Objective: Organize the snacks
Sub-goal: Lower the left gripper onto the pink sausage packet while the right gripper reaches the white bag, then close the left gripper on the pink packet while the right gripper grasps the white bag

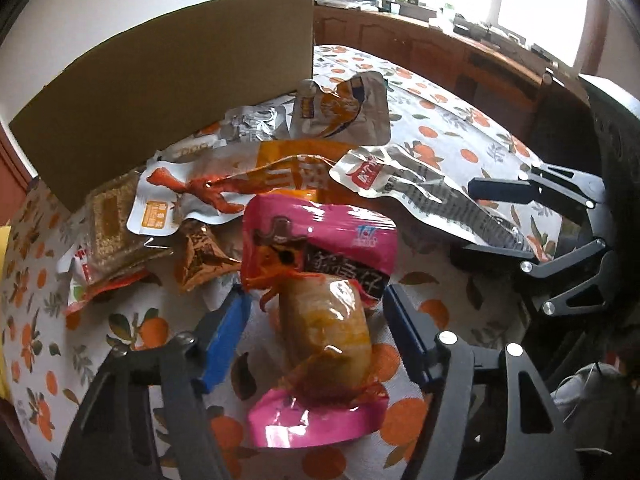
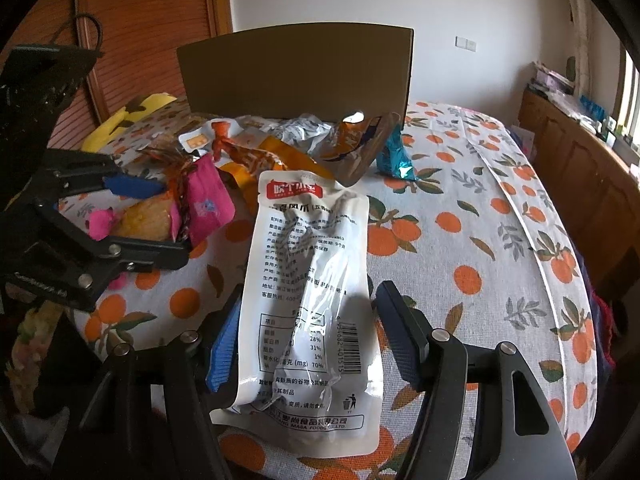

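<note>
Your work surface is a table under a cloth printed with oranges and leaves [image 2: 472,248], in a room with a white wall, wooden cabinets along the window side [image 1: 432,48], and a slatted wooden door [image 2: 132,32] behind. A brown cardboard box [image 1: 168,92] stands upright at the far side of the cloth, and the snack heap lies just in front of it.

Your left gripper [image 1: 316,320] has its jaws spread, one on each side of the pink snack packet [image 1: 320,304], which lies flat on the cloth with its clear window showing a yellowish piece of food. You cannot tell from either view whether the pads touch the wrapper; a gap shows on both sides in the left wrist view.

Your right gripper [image 2: 308,332] is likewise spread wide, straddling the white vacuum pouch [image 2: 312,292], which lies printed-back-up with its barcode toward the right finger. The pouch's near end sits between the fingers, its far end pointing at the heap.

Behind these, you have an orange-and-white chicken-feet pouch [image 1: 208,188], a silver-and-orange pouch [image 1: 340,108] propped near the box, a crumpled silver packet [image 1: 252,122], a clear pack of brown grain bars [image 1: 116,224] at the left, and a small brown wrapper [image 1: 200,256] beside the pink one. A teal foil packet [image 2: 396,152] stands just right of the heap in the right wrist view. A yellow object [image 2: 132,116] lies at the table's far left edge.
</note>
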The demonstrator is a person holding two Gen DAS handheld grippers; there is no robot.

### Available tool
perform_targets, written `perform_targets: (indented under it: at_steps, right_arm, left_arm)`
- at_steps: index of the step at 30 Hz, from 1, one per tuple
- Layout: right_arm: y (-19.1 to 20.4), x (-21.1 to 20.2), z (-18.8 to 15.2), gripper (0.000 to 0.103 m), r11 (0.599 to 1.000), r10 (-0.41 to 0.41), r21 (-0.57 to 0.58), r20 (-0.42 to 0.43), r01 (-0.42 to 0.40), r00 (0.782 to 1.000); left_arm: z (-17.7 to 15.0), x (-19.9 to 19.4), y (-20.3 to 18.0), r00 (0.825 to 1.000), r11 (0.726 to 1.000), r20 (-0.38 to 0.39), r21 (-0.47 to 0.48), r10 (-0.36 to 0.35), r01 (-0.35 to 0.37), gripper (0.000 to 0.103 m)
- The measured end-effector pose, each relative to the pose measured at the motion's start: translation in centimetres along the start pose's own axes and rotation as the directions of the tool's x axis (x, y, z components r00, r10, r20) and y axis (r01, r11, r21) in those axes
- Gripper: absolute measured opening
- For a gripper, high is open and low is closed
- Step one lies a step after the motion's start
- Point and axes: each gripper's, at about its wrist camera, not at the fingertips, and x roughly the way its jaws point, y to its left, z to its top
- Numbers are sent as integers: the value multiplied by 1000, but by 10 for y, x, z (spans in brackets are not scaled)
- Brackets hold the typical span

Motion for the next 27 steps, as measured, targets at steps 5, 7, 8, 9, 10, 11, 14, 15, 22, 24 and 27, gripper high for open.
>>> perform_targets:
  at_steps: [5,7,8,9,10,11,14,15,22,24,27]
  right_arm:
    - [-4,0,4,68,999,34,19,-19,-33,999]
    - [-7,0,6,69,998,50,31,-27,-49,998]
    - [-7,1,7,71,998,55,33,-31,-54,998]
    - [-7,2,9,71,998,55,30,-37,-54,998]
    - [-6,4,11,72,999,48,22,-41,-48,998]
    - [-5,6,13,73,999,42,13,-47,-41,998]
    - [-3,13,19,75,1000,27,2,-64,-27,998]
    - [-2,16,22,75,1000,18,-7,-73,-18,997]
    - [2,26,27,79,999,-22,-37,-80,19,997]
    - [3,26,27,75,999,-25,-40,-81,21,996]
    - [5,24,28,61,998,-16,-54,-84,12,996]
  left_arm:
    - [-9,-6,0,1000,1000,21,-23,7,-6,61]
    - [-11,-7,0,1000,1000,24,-20,18,-17,60]
    - [-12,-8,1,1000,999,26,-32,18,-17,59]
    - [-13,-9,2,999,999,28,-45,15,-14,59]
    - [-13,-10,2,999,998,34,-57,13,-11,58]
    - [-14,-11,3,999,998,42,-66,11,-8,58]
    - [-18,-16,3,998,997,66,-83,8,-2,56]
    - [-20,-18,4,997,996,73,-91,5,2,55]
    - [-27,-27,12,993,984,118,-175,-6,27,46]
    - [-30,-28,13,992,982,124,-189,-10,33,46]
    - [-31,-27,12,991,980,134,-195,-8,35,45]
